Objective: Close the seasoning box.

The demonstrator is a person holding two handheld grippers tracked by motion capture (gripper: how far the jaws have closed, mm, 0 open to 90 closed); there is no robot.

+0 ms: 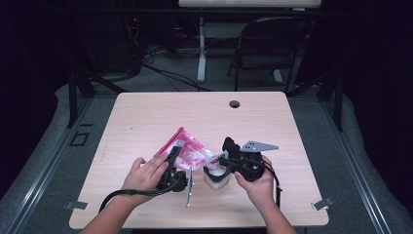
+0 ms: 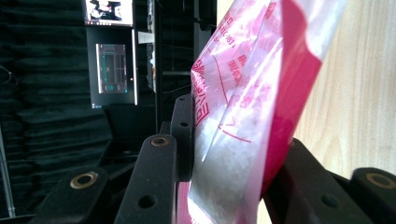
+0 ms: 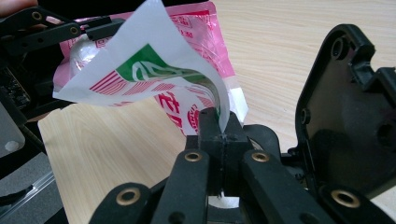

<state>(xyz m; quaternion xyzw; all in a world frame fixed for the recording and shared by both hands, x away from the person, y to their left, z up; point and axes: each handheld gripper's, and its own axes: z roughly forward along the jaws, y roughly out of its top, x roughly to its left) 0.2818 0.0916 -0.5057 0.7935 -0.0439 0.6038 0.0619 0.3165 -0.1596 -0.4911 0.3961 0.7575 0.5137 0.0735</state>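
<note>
A pink and clear plastic bag [image 1: 187, 147] with red print is held just above the wooden table [image 1: 146, 117] near its middle. My left gripper [image 1: 176, 150] grips the bag's left side. In the left gripper view both jaws press on the bag [image 2: 247, 107], so the gripper [image 2: 233, 144] is shut on it. My right gripper [image 1: 220, 157] comes in from the right. Its jaws [image 3: 220, 123] are pinched on a white, green and red flap [image 3: 149, 70] at the bag's corner. A white cup-like object [image 1: 216, 178] stands under that corner.
A cable hole [image 1: 234, 104] sits near the table's far edge, and a dark chair [image 1: 270, 44] stands beyond it. Metal clips [image 1: 322, 204] mark the front corners. Bare wood stretches behind and to both sides of the bag.
</note>
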